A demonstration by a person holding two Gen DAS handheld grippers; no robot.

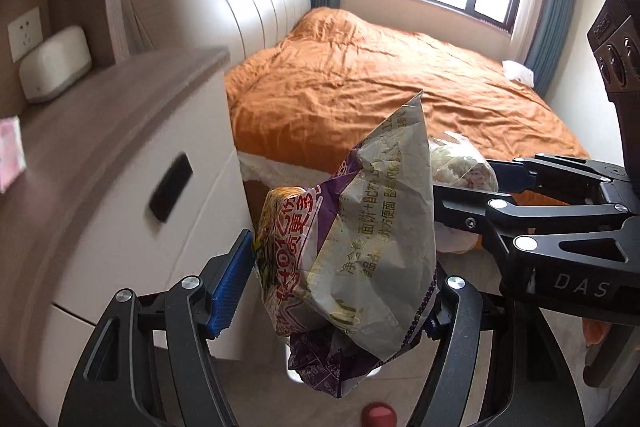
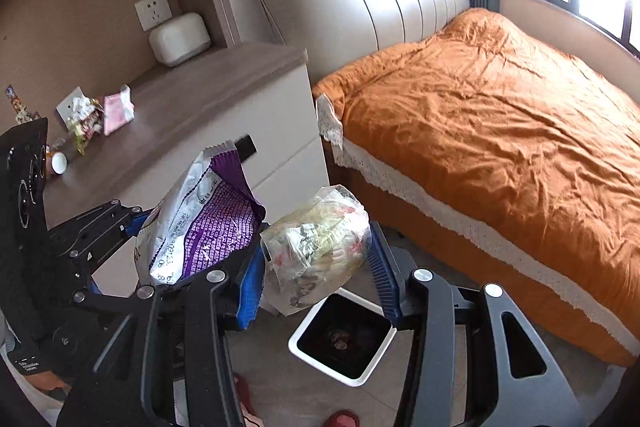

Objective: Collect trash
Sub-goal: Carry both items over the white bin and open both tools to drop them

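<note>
Trash in transit — a purple-and-grey wrapper (image 1: 352, 247) is sitting clamped between the pads of the left gripper (image 1: 336, 291), and a crumpled clear bag (image 2: 316, 247) is sitting pinched in the right gripper (image 2: 316, 275). Both are hanging just beside each other, near the nightstand (image 2: 224, 115) and bed (image 2: 480, 131) — the bag above a white-rimmed bin (image 2: 340, 339) on the floor.

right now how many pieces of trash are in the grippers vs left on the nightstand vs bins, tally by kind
held in a gripper: 2, purple noodle bag and clear crumpled wrapper
wrappers on the nightstand: about 3, pink wrapper plus a blurry pile
small bottle on its side: 1
white bin: 1
total: about 7
</note>
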